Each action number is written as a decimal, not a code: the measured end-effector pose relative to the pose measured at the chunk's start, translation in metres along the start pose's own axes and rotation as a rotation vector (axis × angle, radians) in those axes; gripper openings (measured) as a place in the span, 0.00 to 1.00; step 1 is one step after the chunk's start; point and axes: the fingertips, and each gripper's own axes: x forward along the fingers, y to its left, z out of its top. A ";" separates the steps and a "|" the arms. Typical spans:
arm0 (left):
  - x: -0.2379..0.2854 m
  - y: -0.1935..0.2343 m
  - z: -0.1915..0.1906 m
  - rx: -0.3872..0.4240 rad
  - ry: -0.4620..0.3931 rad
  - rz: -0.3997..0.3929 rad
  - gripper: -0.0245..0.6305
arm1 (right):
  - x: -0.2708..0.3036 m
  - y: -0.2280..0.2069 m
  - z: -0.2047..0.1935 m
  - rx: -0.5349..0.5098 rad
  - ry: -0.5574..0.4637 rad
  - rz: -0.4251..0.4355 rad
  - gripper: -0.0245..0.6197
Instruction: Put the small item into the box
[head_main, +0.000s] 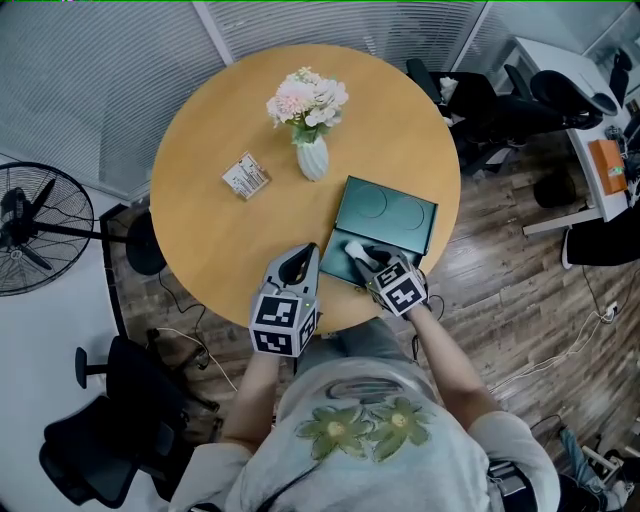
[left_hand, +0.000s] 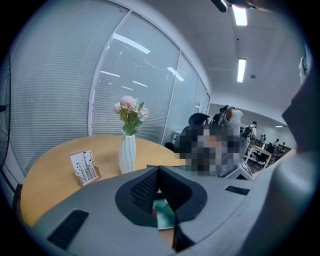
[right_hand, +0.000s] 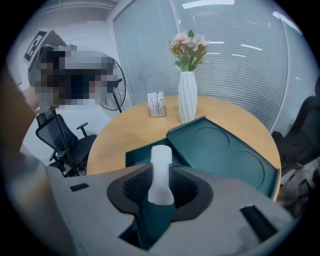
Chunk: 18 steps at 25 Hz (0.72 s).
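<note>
Our right gripper (right_hand: 161, 175) clamps the small white bottle (right_hand: 161, 155) between its jaws, over the tray of the open green box (right_hand: 220, 150) on the round surface (head_main: 210, 240). Our left gripper (left_hand: 159, 172), jaws together and empty, sits just beside the box.

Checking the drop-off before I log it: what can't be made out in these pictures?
- Whether the white item touches the box: too small in head view; right gripper view looks along it.
- Print on the card: too small everywhere.
- Box floor in head view: partly covered by the right gripper.
</note>
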 end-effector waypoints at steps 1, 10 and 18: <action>0.000 0.000 -0.001 -0.001 0.002 0.000 0.04 | 0.001 0.000 -0.002 -0.002 0.010 0.000 0.21; 0.002 0.003 -0.006 -0.011 0.014 -0.002 0.04 | 0.015 0.000 -0.007 -0.025 0.043 0.014 0.21; 0.004 0.004 -0.009 -0.017 0.018 -0.001 0.04 | 0.025 -0.003 -0.017 -0.046 0.083 0.005 0.21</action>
